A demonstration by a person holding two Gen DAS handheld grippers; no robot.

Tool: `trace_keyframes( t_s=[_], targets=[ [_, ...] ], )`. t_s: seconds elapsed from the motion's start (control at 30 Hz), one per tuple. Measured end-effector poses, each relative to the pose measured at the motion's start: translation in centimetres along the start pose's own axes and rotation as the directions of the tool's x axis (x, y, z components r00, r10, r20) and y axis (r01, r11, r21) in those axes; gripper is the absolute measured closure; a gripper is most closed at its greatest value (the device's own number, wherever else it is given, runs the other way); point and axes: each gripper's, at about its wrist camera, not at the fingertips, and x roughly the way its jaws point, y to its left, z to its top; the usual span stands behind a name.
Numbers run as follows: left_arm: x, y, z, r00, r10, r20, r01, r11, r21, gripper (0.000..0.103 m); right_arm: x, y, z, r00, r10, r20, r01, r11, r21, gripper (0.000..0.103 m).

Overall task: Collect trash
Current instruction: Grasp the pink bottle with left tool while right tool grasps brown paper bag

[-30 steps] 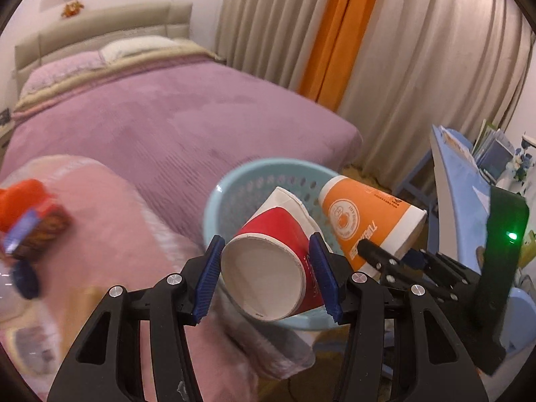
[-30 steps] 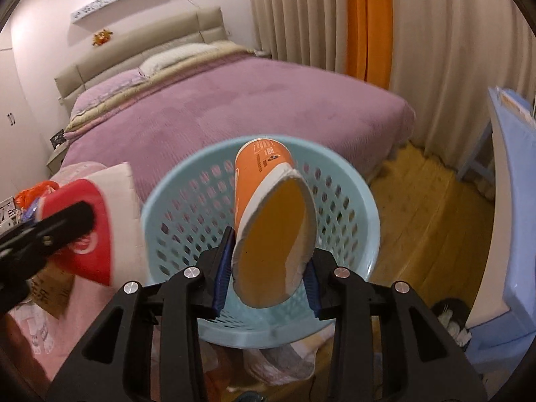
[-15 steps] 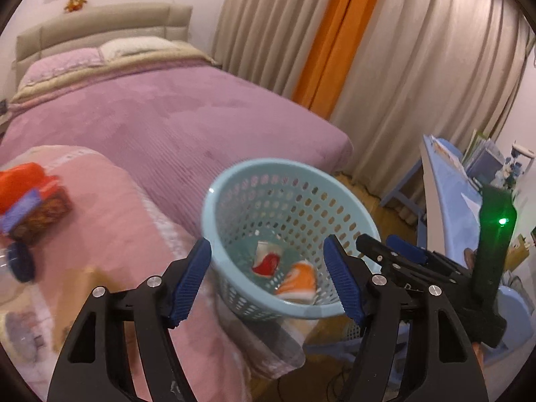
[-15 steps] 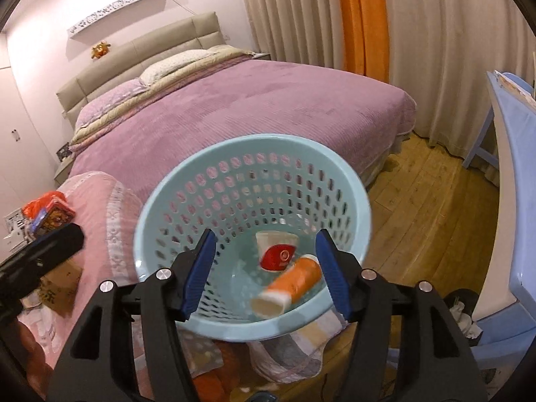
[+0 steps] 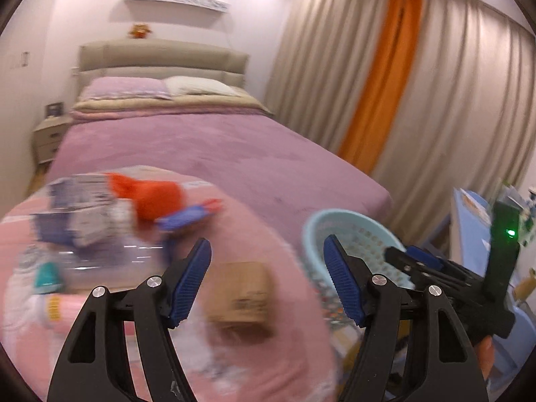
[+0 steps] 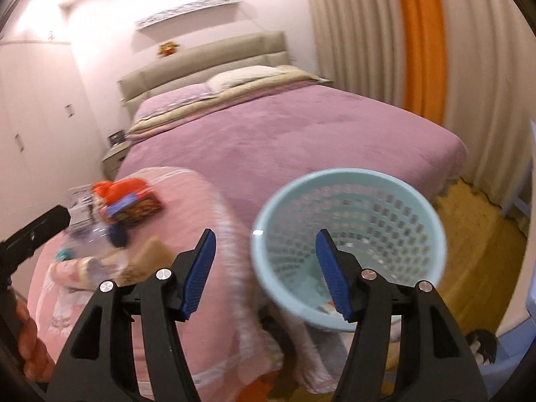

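Observation:
My left gripper (image 5: 266, 268) is open with nothing between its blue pads, and it hangs over a pink cloth (image 5: 284, 227). Behind it a small brown box (image 5: 238, 294) lies on the cloth. Further left, blurred, are an orange-red bag (image 5: 150, 194), a blue packet (image 5: 187, 216), a white carton (image 5: 80, 207) and a clear bottle (image 5: 100, 254). My right gripper (image 6: 264, 258) is open and empty too. Its right finger crosses the light-blue basket (image 6: 348, 174), where only a scrap of a cup shows at the bottom. The same basket (image 5: 348, 231) stands right of my left gripper.
A purple bed (image 6: 301, 127) fills the background, with a nightstand (image 5: 47, 137) to its left. Beige and orange curtains (image 5: 385, 83) hang on the right. A blue table (image 5: 469, 221) stands at the far right over the wooden floor (image 6: 475, 251). A hand (image 6: 26, 335) shows at lower left.
Both grippers opened and let the red cup and the orange cup drop into the basket. Both then swung left and rose, so the littered pink cloth came into view.

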Motion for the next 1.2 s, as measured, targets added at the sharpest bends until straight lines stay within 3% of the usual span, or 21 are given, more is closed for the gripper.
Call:
trace_keyframes(
  t_s=[0.23,0.47,0.67,0.83,1.2],
  targets=[
    [-3.3,7.3,-0.2,0.991,0.135,0.021,-0.134,0.99,-0.054,0.035,1.0,5.8,-0.5,0.997,0.07,-0.027,-0.073,0.993,-0.098,0.045],
    [-3.3,14.8,-1.0,0.964,0.257,-0.068,-0.263,0.96,-0.098,0.036,3.4,10.2,-1.8,0.988,0.122,-0.098,-0.134,0.983,-0.123,0.045],
    [-2.7,17.7,-1.6,0.957,0.266,-0.119,-0.279,0.954,-0.108,0.037,4.9,12.8,-2.4,0.987,0.109,-0.122,-0.13,0.976,-0.176,0.045],
    [-2.1,17.4,-2.8,0.961,0.232,-0.152,-0.248,0.965,-0.089,0.037,5.7,13.1,-2.5,0.984,0.111,-0.142,-0.136,0.974,-0.181,0.045],
    [-1.9,16.7,-4.4,0.947,0.224,-0.231,-0.231,0.973,-0.002,0.041,7.0,13.2,-2.8,0.97,0.144,-0.195,-0.176,0.971,-0.159,0.045]
  ],
)
